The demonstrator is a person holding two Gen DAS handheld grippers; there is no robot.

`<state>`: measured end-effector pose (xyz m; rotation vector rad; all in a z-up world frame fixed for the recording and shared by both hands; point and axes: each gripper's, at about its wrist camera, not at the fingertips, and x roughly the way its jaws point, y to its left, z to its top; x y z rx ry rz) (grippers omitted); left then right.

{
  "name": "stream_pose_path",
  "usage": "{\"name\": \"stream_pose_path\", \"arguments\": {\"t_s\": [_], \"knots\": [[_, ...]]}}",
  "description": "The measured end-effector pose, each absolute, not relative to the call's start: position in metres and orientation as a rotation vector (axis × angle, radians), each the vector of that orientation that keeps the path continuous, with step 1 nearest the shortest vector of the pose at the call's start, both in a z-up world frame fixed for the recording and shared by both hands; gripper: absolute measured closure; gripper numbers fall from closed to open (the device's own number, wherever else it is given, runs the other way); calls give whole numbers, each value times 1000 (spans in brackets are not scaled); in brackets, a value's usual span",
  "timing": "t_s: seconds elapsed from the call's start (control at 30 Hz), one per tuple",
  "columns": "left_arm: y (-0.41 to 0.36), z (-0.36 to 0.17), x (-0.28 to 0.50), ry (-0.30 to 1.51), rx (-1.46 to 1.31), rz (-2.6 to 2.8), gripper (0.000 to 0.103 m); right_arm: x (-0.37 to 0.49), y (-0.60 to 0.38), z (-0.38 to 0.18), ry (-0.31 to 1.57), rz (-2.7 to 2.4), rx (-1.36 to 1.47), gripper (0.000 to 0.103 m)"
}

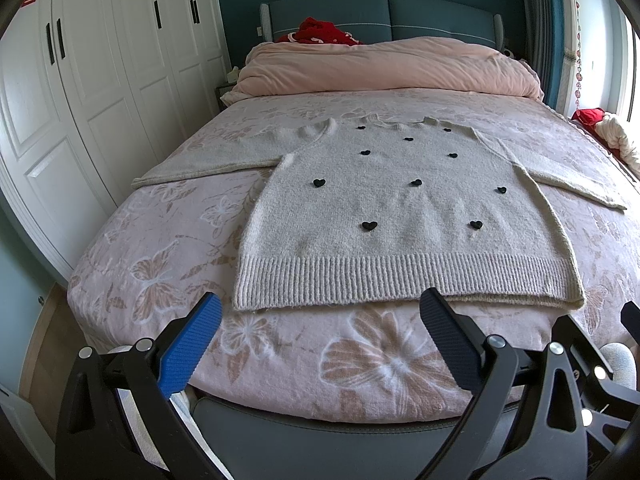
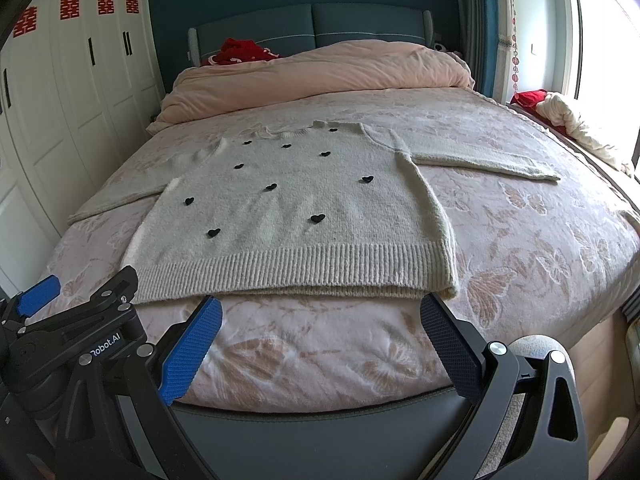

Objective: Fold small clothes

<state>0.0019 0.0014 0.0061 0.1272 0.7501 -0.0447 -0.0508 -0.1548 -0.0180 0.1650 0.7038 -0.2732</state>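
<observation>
Broadly, a bed point(image 1: 132, 240) with a pink butterfly-print cover fills the room ahead of both tools; off to the left stands a white wardrobe point(image 1: 100, 80) with red paper cut-outs on its doors, straight ahead at the far end lies a rolled pink duvet point(image 1: 392, 68) against a blue padded headboard point(image 1: 360, 16) with a red cloth point(image 1: 320, 32) bunched between them, and to the right a bright window point(image 2: 600, 40) lights a ledge holding a cream bundle point(image 2: 580, 128). A pale grey sweater point(image 1: 380, 208) dotted with small black hearts lies flat and face up on the bed, sleeves spread out to either side, its ribbed hem just beyond the fingertips of both tools. The left hand-held gripper point(image 1: 320, 340) hovers over the foot of the bed with its jaws spread wide and nothing between them, lined up with the hem's left half. The right hand-held gripper point(image 2: 320, 340) hangs at the same height, likewise wide open and empty, facing the hem's right half. Only the right wrist view shows the neighbouring tool's black body with a printed label at its lower left, and the window's glare; the left wrist view shows more of the wardrobe and a strip of wooden floor point(image 1: 44, 340) beside the bed.
</observation>
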Motion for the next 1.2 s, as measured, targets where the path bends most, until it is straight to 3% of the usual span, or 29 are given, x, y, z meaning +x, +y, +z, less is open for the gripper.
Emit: {"name": "stream_pose_path", "arguments": {"t_s": [0.93, 1.2], "knots": [[14, 6, 5, 784, 88, -90, 6, -52, -157, -40, 727, -242, 192, 5], [44, -1, 34, 828, -19, -77, 5, -30, -289, -52, 725, -332, 439, 5]]}}
